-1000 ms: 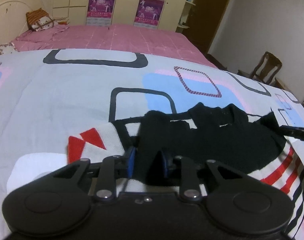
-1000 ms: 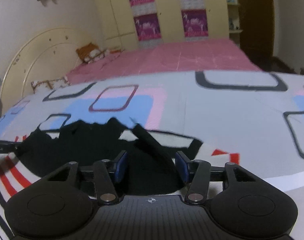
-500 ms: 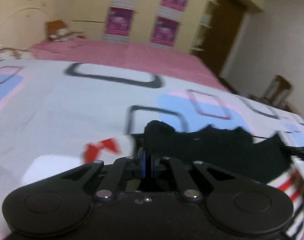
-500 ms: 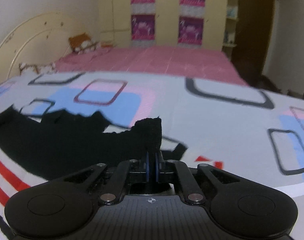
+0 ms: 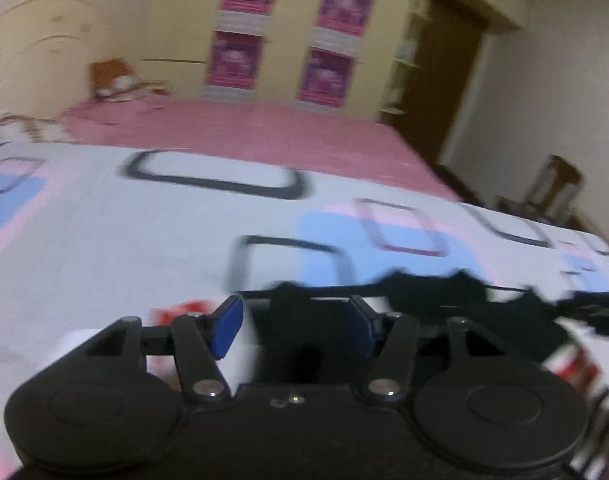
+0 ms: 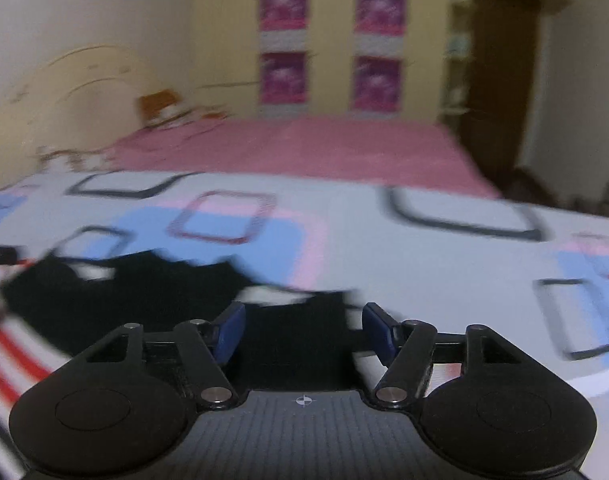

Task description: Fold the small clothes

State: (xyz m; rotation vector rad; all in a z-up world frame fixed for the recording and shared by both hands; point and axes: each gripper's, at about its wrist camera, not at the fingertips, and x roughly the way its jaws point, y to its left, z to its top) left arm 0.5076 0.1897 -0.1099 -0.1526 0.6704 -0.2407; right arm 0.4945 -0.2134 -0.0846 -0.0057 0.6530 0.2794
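Left hand-held gripper [image 5: 296,330]: black body with blue pads, jaws spread wide; nothing is pinched. It sits low over the bed, with black cloth showing in the gap between its fingers.
Right hand-held gripper [image 6: 304,330]: same build, jaws likewise spread wide and holding nothing. Black cloth fills the gap between its blue pads [image 6: 228,330].
Garment: a small black fabric garment [image 5: 436,304] lies spread across the bed, just ahead of both tools. In the left wrist view it runs from the finger gap away to the right; in the right wrist view the same garment [image 6: 136,292] runs from the finger gap away to the left. Edges are blurred and its exact outline cannot be told.
Surface: a bed cover, white with blue, pink and black rounded-square prints [image 5: 124,232], carries the garment. Red, black and white stripes [image 6: 12,348] show beside the black cloth; whether they belong to the cover or to a separate piece cannot be told.
Surroundings: a pink sheet [image 6: 304,148] covers the far part of the bed; a pale yellow wardrobe with magenta posters [image 6: 332,44] stands behind; a wooden chair [image 5: 552,184] is at the right in the left wrist view.
Image quality: both views are blurred.
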